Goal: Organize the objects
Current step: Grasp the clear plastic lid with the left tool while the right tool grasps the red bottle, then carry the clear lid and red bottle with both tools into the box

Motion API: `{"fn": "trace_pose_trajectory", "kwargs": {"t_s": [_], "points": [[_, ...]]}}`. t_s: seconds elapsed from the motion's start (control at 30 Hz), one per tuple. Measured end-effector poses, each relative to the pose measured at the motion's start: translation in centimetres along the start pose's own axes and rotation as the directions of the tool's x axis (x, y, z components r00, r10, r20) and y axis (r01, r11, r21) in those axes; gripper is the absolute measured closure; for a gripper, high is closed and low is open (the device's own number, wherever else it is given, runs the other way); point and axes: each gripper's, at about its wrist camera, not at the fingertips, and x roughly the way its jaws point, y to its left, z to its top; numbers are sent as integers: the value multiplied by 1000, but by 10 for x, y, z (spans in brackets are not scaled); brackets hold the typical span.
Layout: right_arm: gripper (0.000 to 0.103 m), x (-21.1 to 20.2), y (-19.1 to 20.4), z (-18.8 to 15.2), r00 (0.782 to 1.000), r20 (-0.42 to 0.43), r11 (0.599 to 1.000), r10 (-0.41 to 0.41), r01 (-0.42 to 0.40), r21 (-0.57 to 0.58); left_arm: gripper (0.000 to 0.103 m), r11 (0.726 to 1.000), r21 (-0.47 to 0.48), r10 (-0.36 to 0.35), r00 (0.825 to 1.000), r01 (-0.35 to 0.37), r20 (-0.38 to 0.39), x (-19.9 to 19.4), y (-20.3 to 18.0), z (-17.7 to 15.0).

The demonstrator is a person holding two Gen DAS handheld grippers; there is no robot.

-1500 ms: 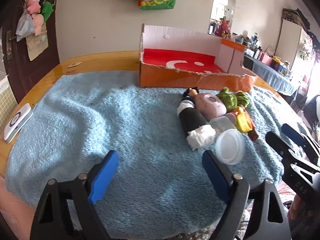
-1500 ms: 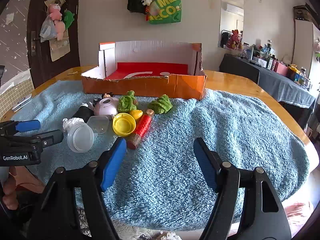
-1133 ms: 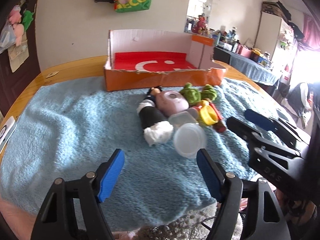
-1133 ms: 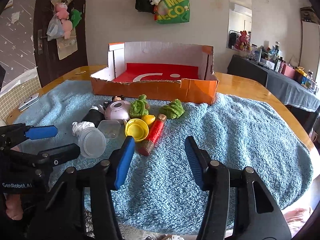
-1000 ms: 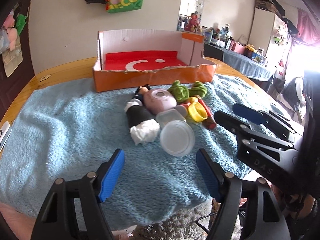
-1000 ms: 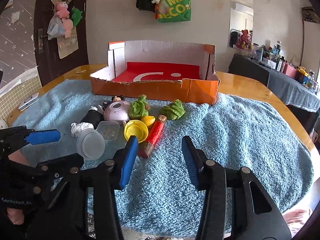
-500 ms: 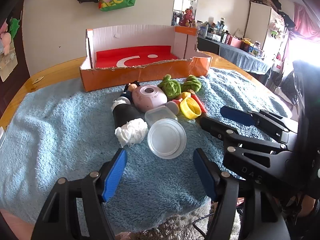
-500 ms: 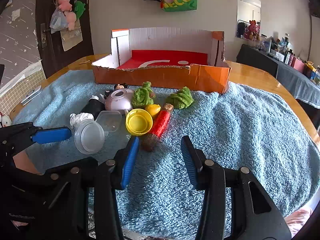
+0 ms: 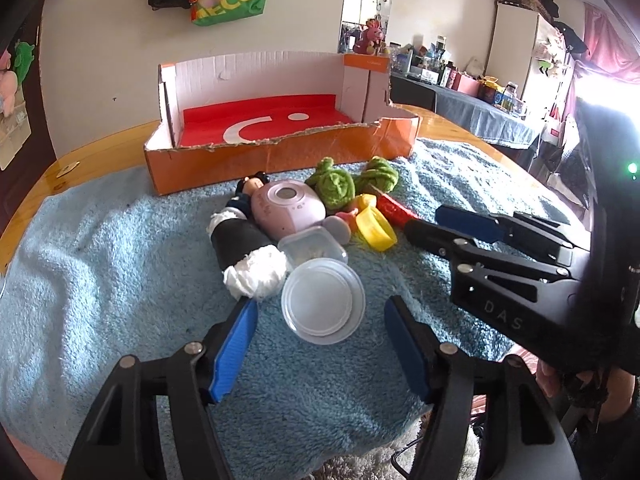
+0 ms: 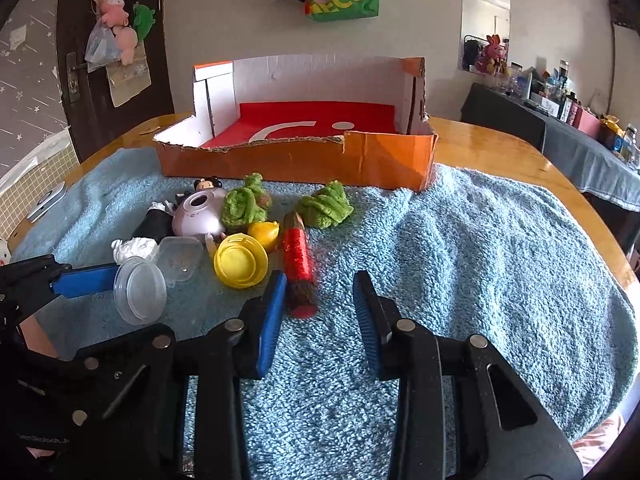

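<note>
A heap of small objects lies on the blue towel [image 9: 120, 264] in front of an open orange cardboard box [image 9: 276, 156]. My left gripper [image 9: 318, 314] is open, its blue pads either side of a round clear plastic tub [image 9: 322, 306]; it also shows in the right wrist view [image 10: 140, 290]. Behind it lie a square clear tub [image 9: 312, 248], a black-and-white doll [image 9: 244, 240] and a pink dome toy [image 9: 290, 208]. My right gripper [image 10: 320, 292] is open and empty, just before a red cylinder [image 10: 298, 264]. A yellow lid [image 10: 240, 260] lies left of it.
Two green knitted vegetables [image 10: 244, 204] [image 10: 326, 204] and a yellow lemon toy [image 10: 264, 232] lie near the box. The towel covers a wooden table [image 10: 500, 144]. A white device [image 10: 48, 200] sits at the table's left edge. The right half of the towel [image 10: 500, 260] is bare.
Both grippers have moved forward towards the heap. The left gripper's pads now flank the round clear tub. The right gripper has narrowed and come up to the red cylinder.
</note>
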Motion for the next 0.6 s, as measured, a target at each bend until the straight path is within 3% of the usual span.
{"fn": "trace_pose_trajectory", "kwargs": {"t_s": [0.37,0.43,0.6], "points": [[84,17,10,7,998,-24,996,53,-54,-66,62,1000,-5,5,1000,-5,7,9,6,8],[89,17,10,6,998,-26,996,60,-62,-71,62,1000,-6,0,1000,0,8,9,6,8],[90,12,3,3,996,-27,996,80,-81,-42,62,1000,-1,-14,1000,14,13,6,7,4]]}}
